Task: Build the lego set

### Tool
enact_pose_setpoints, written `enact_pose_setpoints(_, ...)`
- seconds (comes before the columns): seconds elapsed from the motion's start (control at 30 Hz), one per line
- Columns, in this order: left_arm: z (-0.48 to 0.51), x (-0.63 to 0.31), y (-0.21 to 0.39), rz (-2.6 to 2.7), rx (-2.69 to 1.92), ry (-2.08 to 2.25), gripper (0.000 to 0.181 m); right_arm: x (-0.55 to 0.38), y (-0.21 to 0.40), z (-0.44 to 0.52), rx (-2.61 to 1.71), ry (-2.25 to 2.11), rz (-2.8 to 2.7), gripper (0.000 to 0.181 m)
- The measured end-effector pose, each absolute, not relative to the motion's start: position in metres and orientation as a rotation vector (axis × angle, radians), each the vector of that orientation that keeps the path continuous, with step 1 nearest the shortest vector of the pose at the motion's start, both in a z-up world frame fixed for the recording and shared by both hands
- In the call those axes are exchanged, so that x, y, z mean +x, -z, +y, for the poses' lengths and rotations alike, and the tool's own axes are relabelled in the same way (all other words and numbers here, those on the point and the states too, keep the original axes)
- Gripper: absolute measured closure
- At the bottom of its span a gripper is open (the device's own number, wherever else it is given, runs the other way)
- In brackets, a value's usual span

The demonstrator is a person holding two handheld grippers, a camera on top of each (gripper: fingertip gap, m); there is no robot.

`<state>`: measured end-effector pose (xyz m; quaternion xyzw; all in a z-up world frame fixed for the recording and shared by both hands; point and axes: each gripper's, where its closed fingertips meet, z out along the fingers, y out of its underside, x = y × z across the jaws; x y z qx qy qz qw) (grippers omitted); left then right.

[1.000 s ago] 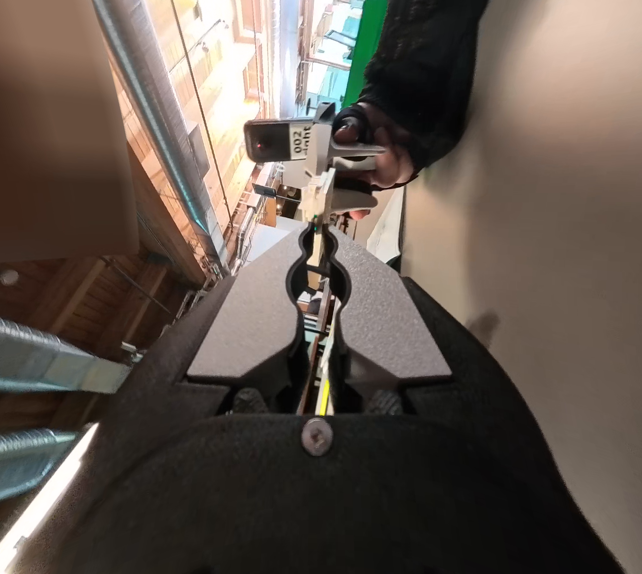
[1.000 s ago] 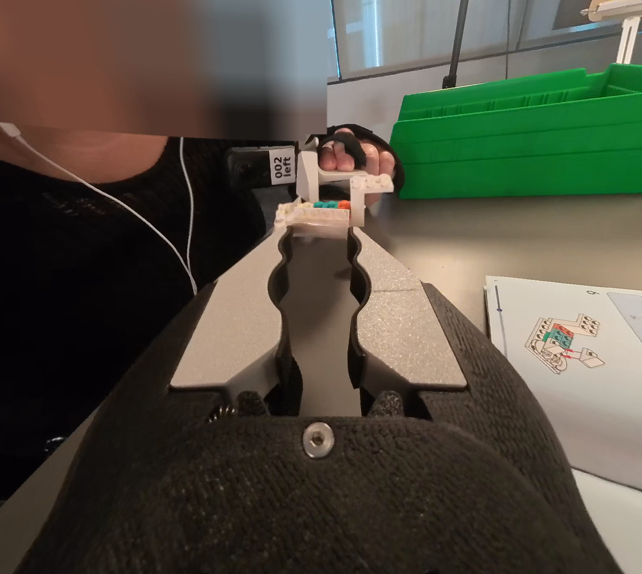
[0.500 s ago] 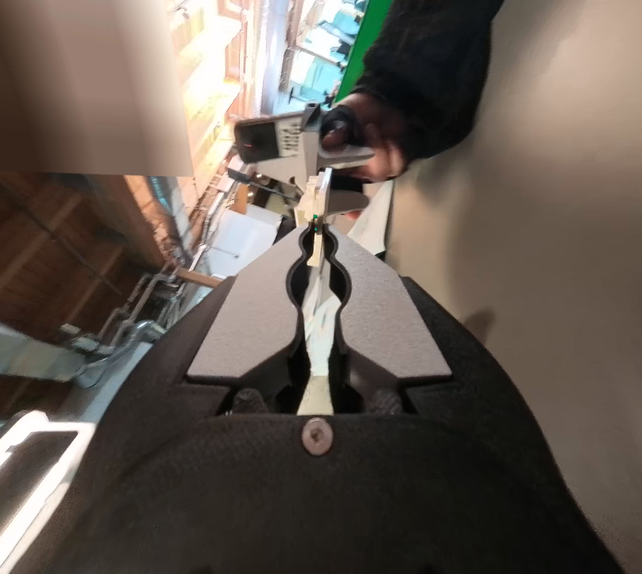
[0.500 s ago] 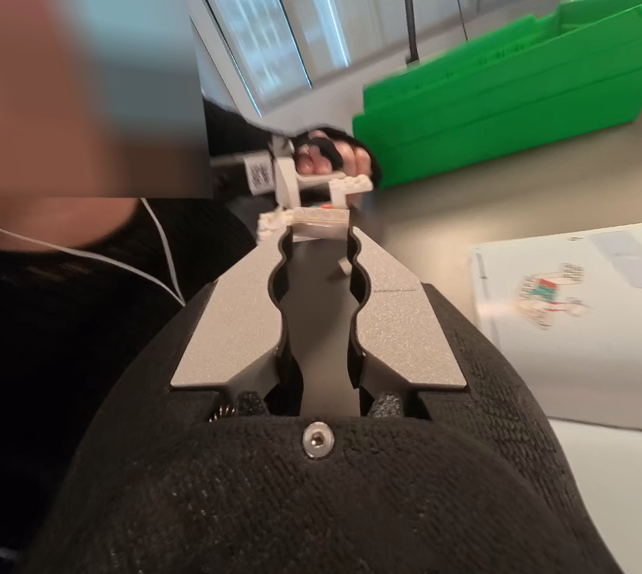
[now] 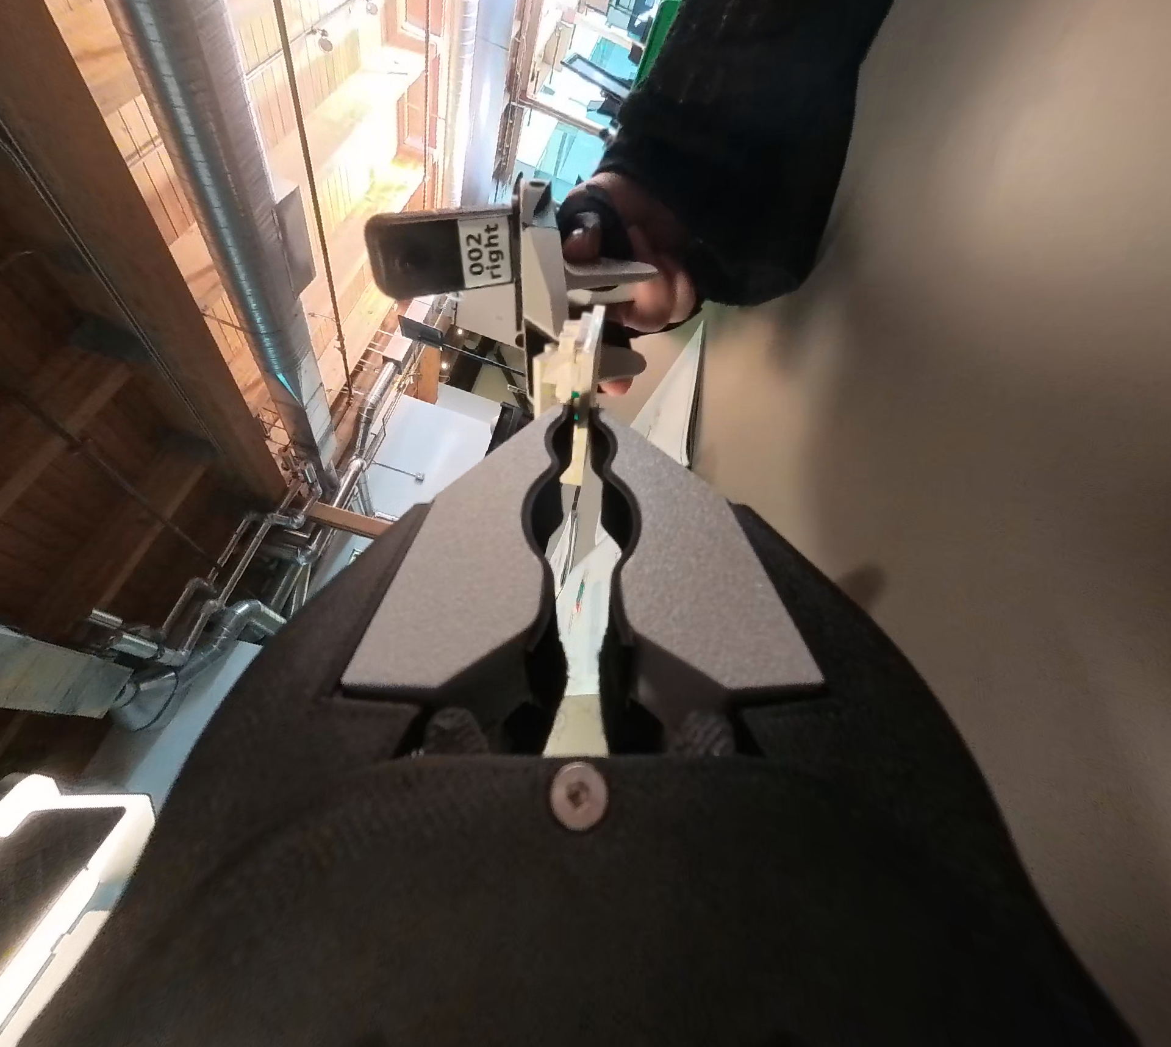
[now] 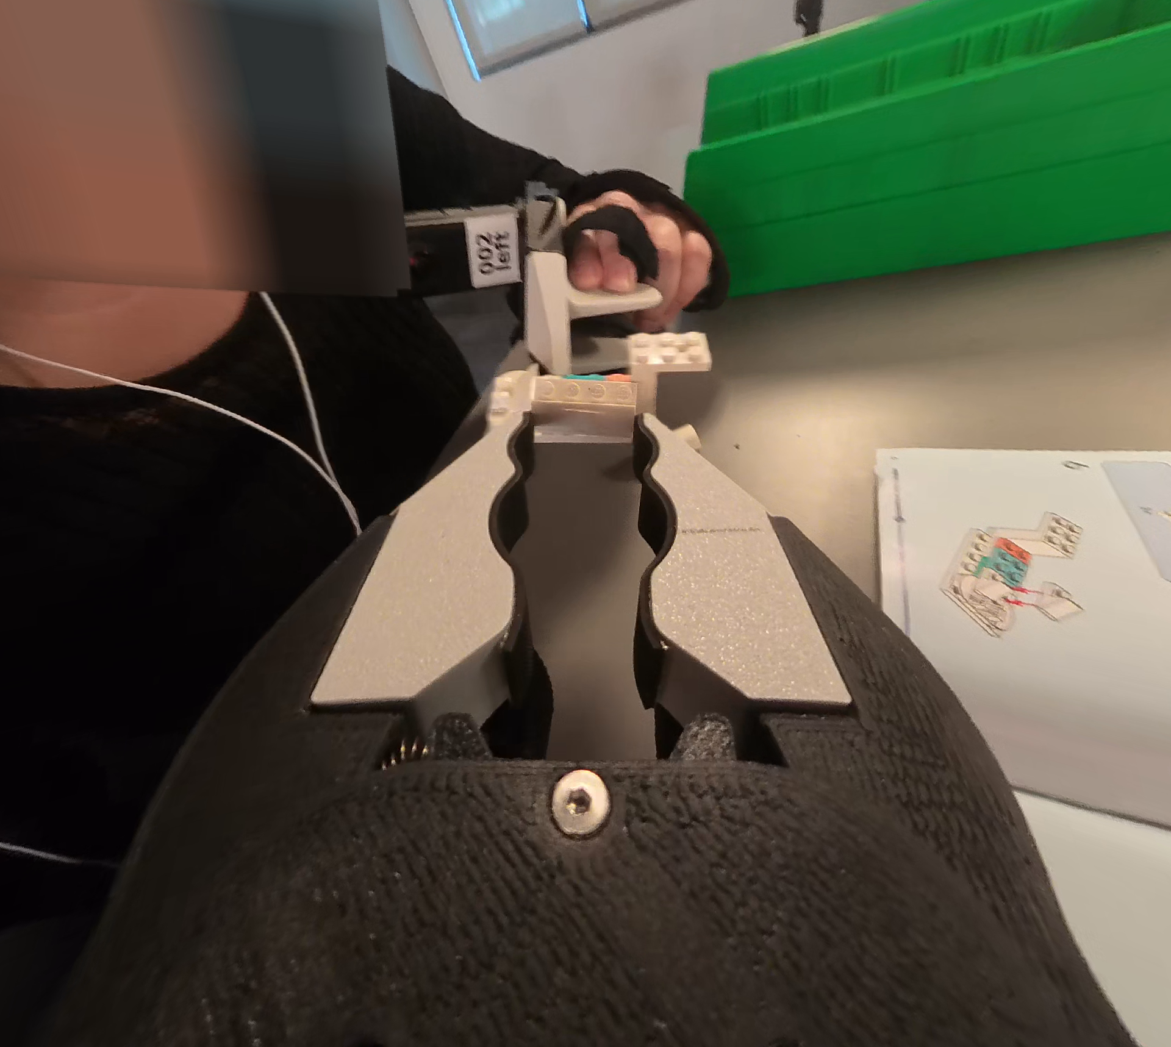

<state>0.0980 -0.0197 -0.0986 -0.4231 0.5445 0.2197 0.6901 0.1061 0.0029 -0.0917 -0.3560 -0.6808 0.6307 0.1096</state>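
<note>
I hold the lego build (image 6: 586, 392) up off the worktop (image 6: 887, 370), caught between my two claws, which face each other tip to tip. My right claw (image 6: 583, 427) is closed part-way, its fingers (image 6: 443, 567) spread just as wide as the white base of the build, which is pinched across its width at the tips. My left claw (image 5: 576, 434) is nearly closed, nipping the build (image 5: 573, 364) edge-on at its thin side, so only a narrow gap shows between the fingers (image 5: 671, 560). The build is mostly white, with a teal and an orange brick in its middle and a white studded plate raised at its right end in the right wrist view. A sheet of instructions (image 6: 1026, 605) lies flat on the worktop to my right, near the claw. Green bins (image 6: 950, 142) stand stacked at the back of the worktop, well apart from the build. Each hand (image 6: 640, 262) wears a black fingerless glove.
</note>
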Motion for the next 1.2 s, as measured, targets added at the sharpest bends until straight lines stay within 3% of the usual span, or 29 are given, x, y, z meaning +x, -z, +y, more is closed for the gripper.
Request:
enact_pose_setpoints(0.57, -0.031, 0.112, 0.122, 1.393, -0.859, -0.544, 0.178, 0.117, 0.113, -0.013, -0.945, -1.347, -2.422, 0.152)
enact_pose_setpoints(1.2, -0.041, 0.122, 0.135, 1.48, -0.831, -0.507, 0.178, 0.122, 0.127, -0.024, -1.009, -1.482, -2.25, 0.151)
